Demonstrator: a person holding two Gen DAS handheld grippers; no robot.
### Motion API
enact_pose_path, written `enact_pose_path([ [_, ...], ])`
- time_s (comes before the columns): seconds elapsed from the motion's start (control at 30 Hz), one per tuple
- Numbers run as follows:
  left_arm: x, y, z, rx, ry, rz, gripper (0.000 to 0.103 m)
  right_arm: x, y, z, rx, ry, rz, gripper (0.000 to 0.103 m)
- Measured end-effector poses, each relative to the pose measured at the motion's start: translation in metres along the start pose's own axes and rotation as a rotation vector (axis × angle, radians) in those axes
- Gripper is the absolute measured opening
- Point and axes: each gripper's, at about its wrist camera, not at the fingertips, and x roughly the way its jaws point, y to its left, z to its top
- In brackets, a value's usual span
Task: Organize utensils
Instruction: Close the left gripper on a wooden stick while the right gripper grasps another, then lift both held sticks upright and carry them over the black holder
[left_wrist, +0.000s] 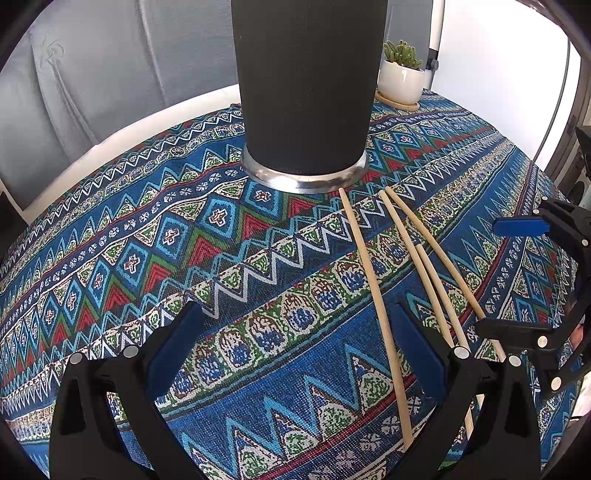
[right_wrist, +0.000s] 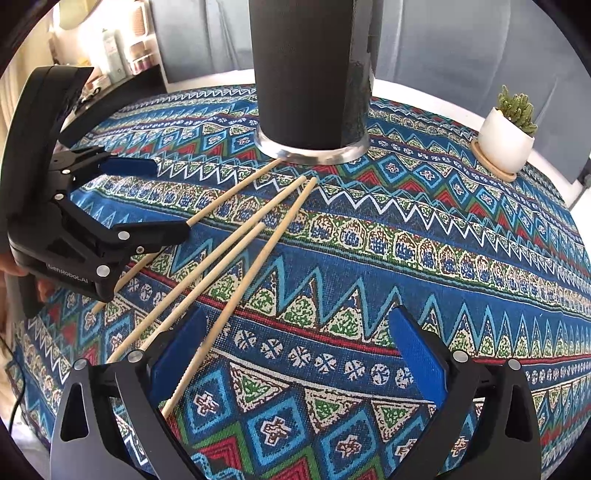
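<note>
Several loose wooden chopsticks (left_wrist: 373, 288) lie fanned on the patterned tablecloth, tips toward a tall black tumbler (left_wrist: 306, 92) with a steel base standing upright at the back. In the right wrist view the chopsticks (right_wrist: 236, 254) run from lower left to the tumbler (right_wrist: 310, 74). My left gripper (left_wrist: 299, 332) is open and empty, with one chopstick passing between its fingers near the right one. My right gripper (right_wrist: 299, 339) is open and empty, its left finger over the near ends of the chopsticks. Each gripper shows in the other's view: the right (left_wrist: 517, 277), the left (right_wrist: 162, 199).
A small cactus in a white pot (left_wrist: 400, 79) on a wooden coaster stands at the back right, also in the right wrist view (right_wrist: 508, 134). A grey upholstered seat back lies behind the round table (left_wrist: 110, 140). A shelf with bottles (right_wrist: 122, 55) is at the far left.
</note>
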Motion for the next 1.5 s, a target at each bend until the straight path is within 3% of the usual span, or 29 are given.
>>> enact_pose_path([
  [0.43, 0.002, -0.002, 0.002, -0.009, 0.001, 0.004, 0.099, 0.004, -0.021, 0.004, -0.013, -0.059, 0.017, 0.096],
  [0.53, 0.002, -0.004, 0.003, -0.006, -0.002, 0.007, 0.095, 0.000, -0.023, 0.002, -0.032, -0.046, 0.025, 0.090],
  [0.57, 0.000, -0.003, 0.002, -0.020, -0.009, 0.018, 0.092, -0.003, -0.025, 0.001, -0.036, -0.048, 0.028, 0.075],
  [0.6, -0.003, -0.002, 0.000, -0.031, -0.017, 0.035, 0.084, -0.008, -0.029, -0.001, -0.039, -0.057, 0.030, 0.052],
  [0.63, -0.006, 0.000, -0.002, -0.048, -0.026, 0.049, 0.076, -0.012, -0.034, -0.004, -0.033, -0.060, 0.031, 0.039],
  [0.67, -0.009, 0.002, -0.004, -0.058, -0.031, 0.058, 0.071, -0.015, -0.041, -0.005, -0.019, -0.055, 0.032, 0.009],
  [0.7, -0.012, 0.005, -0.006, -0.064, -0.038, 0.065, 0.060, -0.018, -0.047, -0.008, 0.000, -0.044, 0.035, 0.005],
  [0.77, -0.018, 0.010, -0.009, -0.089, -0.042, 0.091, 0.037, -0.022, -0.059, -0.011, 0.012, -0.025, 0.067, 0.005],
  [0.8, -0.020, 0.012, -0.011, -0.102, -0.034, 0.093, 0.016, -0.024, -0.061, -0.013, -0.002, -0.021, 0.071, 0.005],
  [0.83, -0.023, 0.016, -0.012, -0.116, -0.023, 0.089, 0.008, -0.026, -0.064, -0.016, -0.004, -0.023, 0.077, 0.005],
  [1.0, -0.034, 0.034, -0.023, -0.220, 0.003, 0.060, 0.005, -0.036, -0.088, -0.031, 0.087, -0.048, 0.174, 0.005],
  [1.27, -0.087, 0.047, -0.015, -0.280, -0.174, 0.130, 0.005, -0.076, -0.117, -0.038, 0.155, -0.182, 0.243, 0.005],
  [1.5, -0.141, 0.053, 0.015, -0.291, -0.320, 0.154, 0.005, -0.116, -0.129, -0.012, 0.133, -0.300, 0.232, 0.005],
])
